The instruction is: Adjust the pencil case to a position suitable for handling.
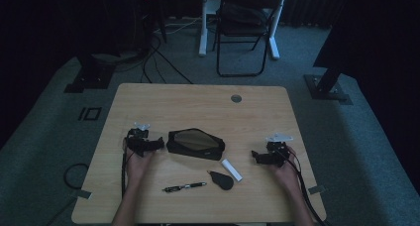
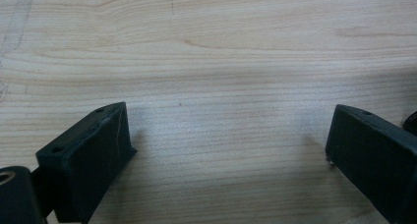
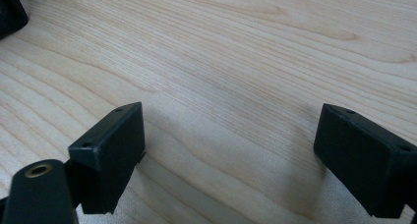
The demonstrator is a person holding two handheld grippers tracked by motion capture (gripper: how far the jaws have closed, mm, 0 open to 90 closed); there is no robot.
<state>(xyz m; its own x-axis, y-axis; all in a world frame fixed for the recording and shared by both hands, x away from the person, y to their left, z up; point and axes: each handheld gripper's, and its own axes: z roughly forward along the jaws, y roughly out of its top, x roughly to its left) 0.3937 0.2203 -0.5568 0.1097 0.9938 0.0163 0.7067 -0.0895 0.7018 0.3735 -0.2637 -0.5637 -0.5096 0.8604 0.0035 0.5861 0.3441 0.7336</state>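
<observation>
Sitting mid-table, the black pencil case (image 1: 195, 143) lies open; can't tell what's inside. Left gripper (image 1: 159, 143) rests just left of it, jaws spread, pinching nothing. Right gripper (image 1: 254, 156) sits well right, also spread. Pen (image 1: 184, 187), white eraser (image 1: 231, 169) lie nearer.

No text, label, brand, number or sign can be read anywhere here.

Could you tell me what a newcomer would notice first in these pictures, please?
Probably the black pouch lying open at the middle of the wooden table, with the left gripper and right gripper resting either side, jaws open and empty. Nearer the person lie a pen, a white tube and a dark oval piece.
</observation>
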